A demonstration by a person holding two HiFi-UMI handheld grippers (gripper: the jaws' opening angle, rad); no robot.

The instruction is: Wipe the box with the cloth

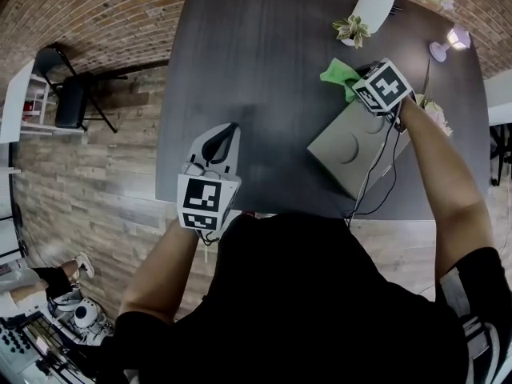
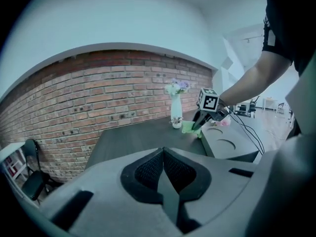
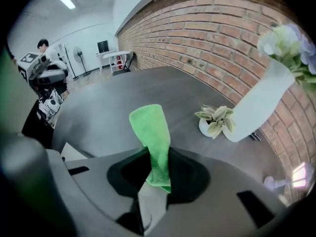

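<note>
Two grippers are in use, well apart. The right gripper (image 1: 358,93) is clamped on a green cloth (image 3: 150,132), which sticks out past its jaws in a limp, twisted strip. It hovers at the far end of the box (image 1: 348,146), with the cloth hanging by that end's corner; whether the cloth touches the box I cannot tell. The grey box lies flat on the dark table (image 1: 256,54), near its right front edge, with round dents in its top. The left gripper (image 1: 230,128) is over bare table near the front edge, jaws pressed together with nothing between them. Beyond the box stand a white vase (image 1: 374,5) and a small plant (image 1: 351,30), just beside each other.
</note>
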